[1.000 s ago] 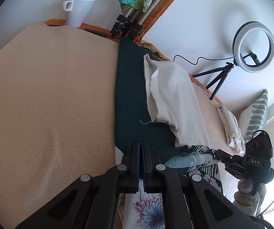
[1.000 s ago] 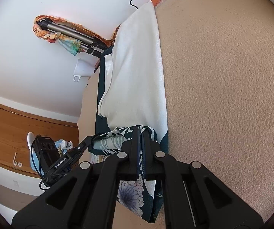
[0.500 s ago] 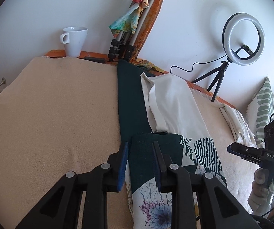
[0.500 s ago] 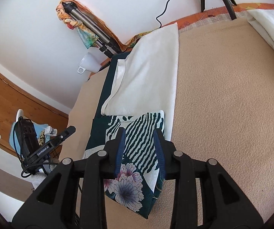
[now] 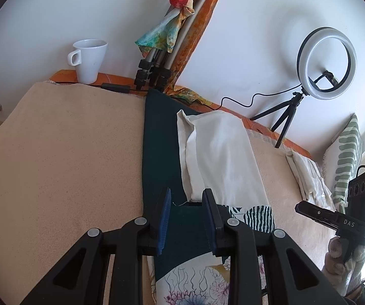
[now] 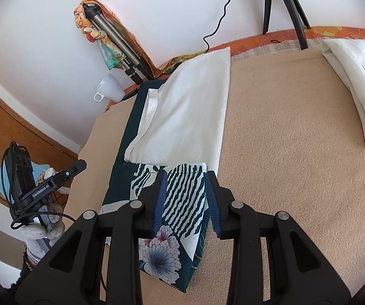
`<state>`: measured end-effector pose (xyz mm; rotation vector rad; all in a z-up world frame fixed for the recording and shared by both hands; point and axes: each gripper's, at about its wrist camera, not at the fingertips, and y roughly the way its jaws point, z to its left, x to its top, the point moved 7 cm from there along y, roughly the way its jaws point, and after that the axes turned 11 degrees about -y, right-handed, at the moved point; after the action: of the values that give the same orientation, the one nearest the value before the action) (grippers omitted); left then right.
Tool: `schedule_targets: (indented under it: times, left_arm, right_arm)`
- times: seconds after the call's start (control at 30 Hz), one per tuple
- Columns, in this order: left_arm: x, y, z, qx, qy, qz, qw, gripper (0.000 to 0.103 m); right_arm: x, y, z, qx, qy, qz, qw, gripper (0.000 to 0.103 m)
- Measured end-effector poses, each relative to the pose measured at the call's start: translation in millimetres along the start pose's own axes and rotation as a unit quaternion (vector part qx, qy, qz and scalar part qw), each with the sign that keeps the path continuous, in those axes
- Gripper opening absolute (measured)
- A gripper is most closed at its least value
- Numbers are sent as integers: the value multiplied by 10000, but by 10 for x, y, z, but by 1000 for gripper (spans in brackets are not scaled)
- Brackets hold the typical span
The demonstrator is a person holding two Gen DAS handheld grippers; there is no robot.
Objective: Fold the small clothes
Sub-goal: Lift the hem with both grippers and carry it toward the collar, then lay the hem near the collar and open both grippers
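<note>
Left gripper (image 5: 186, 212) and right gripper (image 6: 185, 195): jaws parted, empty, above folded patterned cloth (image 6: 182, 203); white garment (image 6: 190, 109) at 12 o'clock.

**Right wrist view: jaws parted over folded floral garment**

The right gripper (image 6: 185, 198) stands with jaws apart, nothing clamped between its blue pads (image 6: 160, 200). Below lies a folded floral garment (image 6: 172, 218), dark teal with white stripes and flowers, on a beige cover (image 6: 296, 178). A folded white cloth (image 6: 187, 117) lies beyond it, overlapping a dark teal cloth (image 6: 131, 124). A second white pile (image 6: 360, 84) sits far right. At near left, a gloved hand (image 6: 40, 236) holds the left gripper (image 6: 52, 184). A white mug (image 6: 110, 87) stands by the far wall.
</note>
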<state>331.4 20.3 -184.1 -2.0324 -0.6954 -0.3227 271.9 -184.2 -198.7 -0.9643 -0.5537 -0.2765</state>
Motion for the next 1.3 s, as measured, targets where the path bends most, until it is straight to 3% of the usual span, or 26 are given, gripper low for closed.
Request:
schedule_targets:
  times: [0.2, 0.63, 1.3]
  left_arm:
    - [311, 143, 12, 125, 84, 21, 9999, 31]
    - [704, 849, 260, 269, -212, 539, 9980, 38]
    - [1298, 1720, 275, 308, -259, 667, 9970, 42]
  right_arm:
    - [242, 107, -109, 5, 125, -31, 9999, 33]
    - [712, 551, -482, 27, 102, 292, 9995, 36]
    - [1275, 1319, -950, 193, 331, 478, 9981, 37]
